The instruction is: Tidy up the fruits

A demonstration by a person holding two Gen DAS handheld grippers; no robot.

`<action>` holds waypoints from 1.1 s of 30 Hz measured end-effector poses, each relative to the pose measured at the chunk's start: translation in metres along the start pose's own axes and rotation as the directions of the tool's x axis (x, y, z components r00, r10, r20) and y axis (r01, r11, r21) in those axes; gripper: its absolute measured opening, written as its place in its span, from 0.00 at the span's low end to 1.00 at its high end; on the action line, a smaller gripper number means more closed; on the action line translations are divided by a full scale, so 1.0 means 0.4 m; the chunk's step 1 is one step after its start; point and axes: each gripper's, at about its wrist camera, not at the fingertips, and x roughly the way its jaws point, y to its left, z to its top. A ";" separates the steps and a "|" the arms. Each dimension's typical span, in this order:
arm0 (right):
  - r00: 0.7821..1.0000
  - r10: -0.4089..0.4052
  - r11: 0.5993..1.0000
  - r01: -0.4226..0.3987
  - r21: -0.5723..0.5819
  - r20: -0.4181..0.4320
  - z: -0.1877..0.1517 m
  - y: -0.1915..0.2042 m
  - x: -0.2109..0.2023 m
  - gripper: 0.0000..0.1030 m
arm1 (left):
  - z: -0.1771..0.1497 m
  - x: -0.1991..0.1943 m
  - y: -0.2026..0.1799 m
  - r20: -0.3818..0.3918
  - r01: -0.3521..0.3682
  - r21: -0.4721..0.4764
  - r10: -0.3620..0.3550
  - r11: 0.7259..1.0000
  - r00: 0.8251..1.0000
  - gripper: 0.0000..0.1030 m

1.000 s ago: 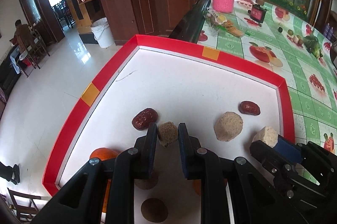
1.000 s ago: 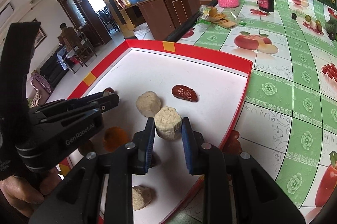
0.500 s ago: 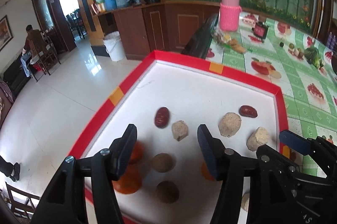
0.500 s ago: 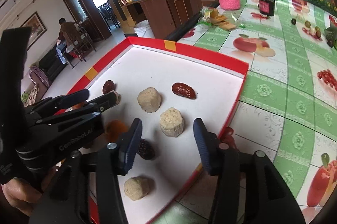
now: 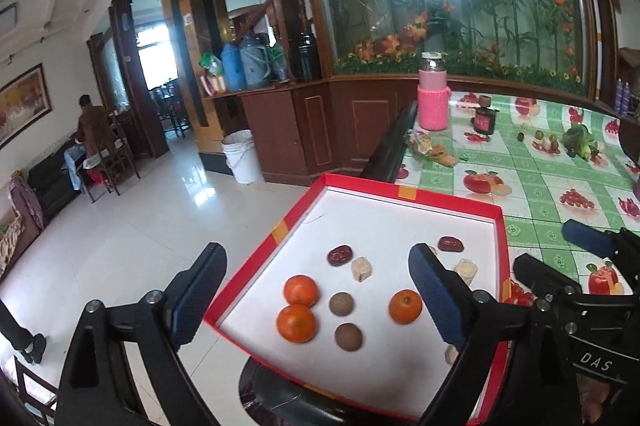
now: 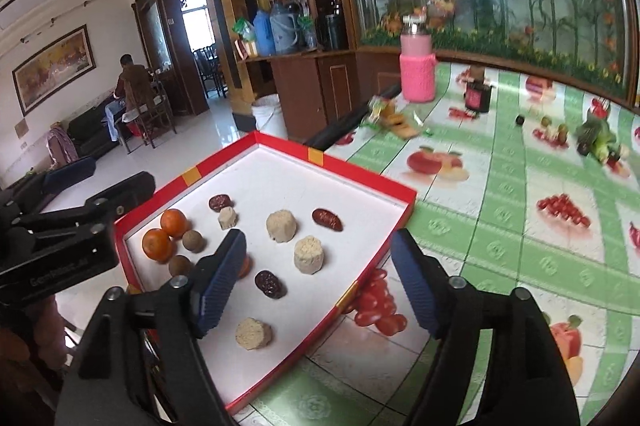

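Left wrist view. My left gripper (image 5: 316, 290): jaws wide apart and opening, nothing gripped between the pads, held above the red-rimmed tray (image 5: 404, 191). The tray has a white floor and sits on the table with the green fruit-print cloth (image 5: 536, 186). Contents I count here: two oranges (image 5: 301, 291) touching each other at the near left; a third orange (image 5: 405, 306) apart to the right, beside my right-hand pad; two round brown fruits (image 5: 341, 304) between them, one nearer than the other; a red date (image 5: 340, 255) with a small tan block (image 5: 361, 269) just beside it; a second red date (image 5: 450, 244) farther right. My right gripper's body shows at the right edge. A pink-sleeved jar (image 5: 433, 102) stands at the far end of the table.

Right wrist view. My right gripper (image 6: 316, 278): jaws apart and opening, pads clear of everything. Beneath and ahead, on the tray floor: a pale cylindrical block (image 6: 308, 254), a larger one (image 6: 281, 226) behind it, a third (image 6: 253, 333) nearest me, and a dark date (image 6: 269, 283) between them.
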 end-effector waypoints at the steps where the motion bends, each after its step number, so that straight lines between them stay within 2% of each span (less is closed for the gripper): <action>1: 1.000 -0.005 1.000 0.005 -0.008 0.008 0.001 0.002 -0.007 0.78 | -0.004 -0.009 0.003 0.013 -0.017 -0.003 0.017 1.000 1.000 1.00; 3: 1.000 -0.013 1.000 0.013 -0.019 0.026 0.002 0.004 -0.020 0.79 | -0.010 -0.025 0.012 0.045 -0.044 -0.011 0.044 0.999 0.998 1.00; 6: 0.999 -0.010 1.000 0.011 -0.022 0.051 -0.002 0.006 -0.040 0.85 | -0.015 -0.031 0.027 0.033 -0.027 -0.034 0.028 0.999 0.999 1.00; 14: 0.993 -0.030 0.999 0.033 -0.028 0.117 -0.004 0.005 -0.065 0.98 | -0.031 -0.039 0.044 0.025 -0.040 -0.039 0.041 0.998 0.999 1.00; 20: 0.993 -0.020 0.999 0.024 -0.032 0.118 -0.003 0.019 -0.064 1.00 | -0.038 -0.032 0.050 0.009 -0.078 -0.027 0.078 0.997 0.997 1.00; 33: 0.996 -0.016 0.999 0.019 -0.031 0.091 -0.011 0.043 -0.041 1.00 | -0.056 -0.013 0.078 -0.039 -0.086 -0.050 0.084 0.995 0.996 1.00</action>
